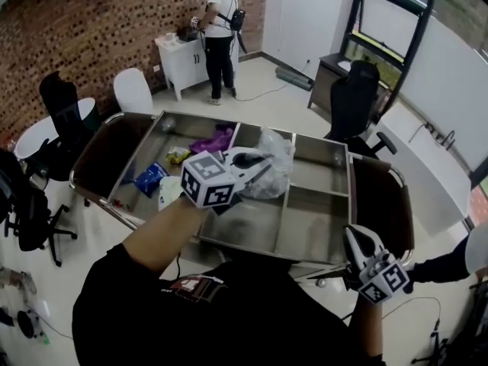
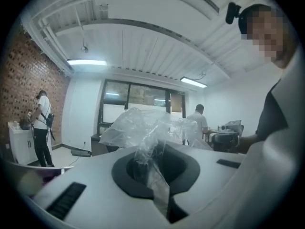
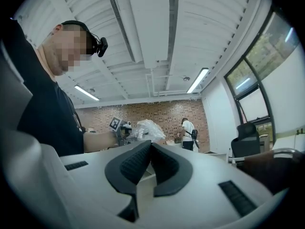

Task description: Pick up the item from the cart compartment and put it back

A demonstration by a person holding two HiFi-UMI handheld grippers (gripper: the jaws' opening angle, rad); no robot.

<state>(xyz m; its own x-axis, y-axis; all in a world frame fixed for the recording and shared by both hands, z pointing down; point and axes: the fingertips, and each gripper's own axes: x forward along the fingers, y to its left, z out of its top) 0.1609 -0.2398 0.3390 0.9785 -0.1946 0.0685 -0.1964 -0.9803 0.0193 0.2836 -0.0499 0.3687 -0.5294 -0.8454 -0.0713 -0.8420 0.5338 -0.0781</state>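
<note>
A crumpled clear plastic bag (image 1: 276, 168) hangs above the middle compartments of the steel cart (image 1: 313, 239). My left gripper (image 1: 258, 163) is shut on it. In the left gripper view a twisted strip of the bag (image 2: 153, 168) is pinched between the dark pads, and the rest of it billows out ahead of them. My right gripper (image 1: 355, 240) is held low by the cart's near right corner, shut, with nothing between its fingers (image 3: 133, 162). From the right gripper view the bag (image 3: 148, 128) shows in the distance beside the left gripper's marker cube (image 3: 115, 123).
The cart's left compartment holds a purple cloth (image 1: 216, 139), a yellow item (image 1: 177, 155), a blue packet (image 1: 150, 178) and a white item (image 1: 168, 193). Brown side shelves (image 1: 385, 200) flank the cart. Office chairs (image 1: 354, 97) stand around it. A person (image 1: 219, 33) works at a white cabinet far back.
</note>
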